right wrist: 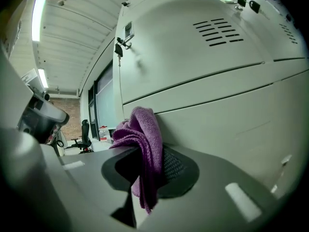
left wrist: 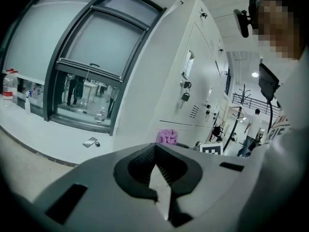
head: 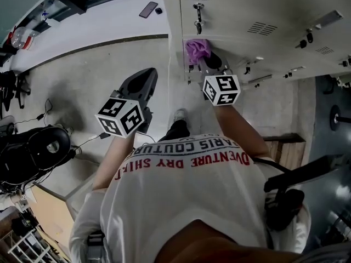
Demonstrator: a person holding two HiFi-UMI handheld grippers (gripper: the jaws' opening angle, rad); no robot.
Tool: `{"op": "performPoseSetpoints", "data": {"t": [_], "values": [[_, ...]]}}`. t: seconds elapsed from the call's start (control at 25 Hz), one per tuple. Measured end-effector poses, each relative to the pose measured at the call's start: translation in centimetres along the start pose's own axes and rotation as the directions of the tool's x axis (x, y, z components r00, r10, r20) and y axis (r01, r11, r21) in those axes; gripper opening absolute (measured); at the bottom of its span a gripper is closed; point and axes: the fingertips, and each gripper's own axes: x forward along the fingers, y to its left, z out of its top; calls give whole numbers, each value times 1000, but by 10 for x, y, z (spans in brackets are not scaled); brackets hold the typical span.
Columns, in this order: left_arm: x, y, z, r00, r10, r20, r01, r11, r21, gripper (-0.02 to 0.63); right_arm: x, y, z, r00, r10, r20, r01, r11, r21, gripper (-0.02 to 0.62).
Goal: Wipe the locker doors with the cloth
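**Right gripper presses purple cloth on locker door, left gripper idle**

Right gripper [right wrist: 145, 178]: jaws clamped on the cloth [right wrist: 145, 144]. Purple knit, bunched above the jaw tips, one fold hanging down between the pads. The bunched end touches the locker door [right wrist: 203, 71] straight ahead of the jaws, just below a horizontal seam between two doors. In the head view the right gripper [head: 206, 60] reaches forward from the person's shirt [head: 186, 201], and the cloth [head: 197, 49] sits at its tip, near the left edge of the locker bank [head: 263, 15].

Left gripper [left wrist: 155, 151]: jaws drawn together, tips meeting, nothing between them. It is well apart from the lockers and to the left of the right gripper. In the head view the left gripper [head: 143, 81] hangs over the bare floor [head: 82, 75].

Beyond the left gripper's tips: the cloth [left wrist: 167, 137] just ahead and slightly right, against the locker bank [left wrist: 198, 81]. A padlock [left wrist: 185, 96] hangs on a door higher up. Ahead-left and farther is a ledge with a phone [left wrist: 90, 142] lying flat on it, and a large window [left wrist: 82, 57] rises above it. A bottle [left wrist: 8, 86] stands at the far left of the ledge.
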Motion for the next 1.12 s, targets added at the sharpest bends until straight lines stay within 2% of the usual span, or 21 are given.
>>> {"op": "performPoseSetpoints", "data": {"t": [0.56, 0.8, 0.96, 1.12], "values": [[31, -42, -14, 996, -72, -47, 73, 997, 9, 0, -58, -96, 8, 984, -179, 8, 179, 984, -8, 61], [39, -53, -21, 994, -87, -67, 88, 996, 10, 0, -84, -138, 13, 965, -263, 18, 263, 965, 8, 61], [41, -56, -26, 992, -93, -85, 94, 995, 13, 0, -102, -166, 13, 943, -331, 22, 329, 942, 68, 61], [38, -48, -22, 994, -76, -75, 76, 997, 2, 0, -108, -177, 14, 937, -348, 19, 346, 936, 71, 61]]}}
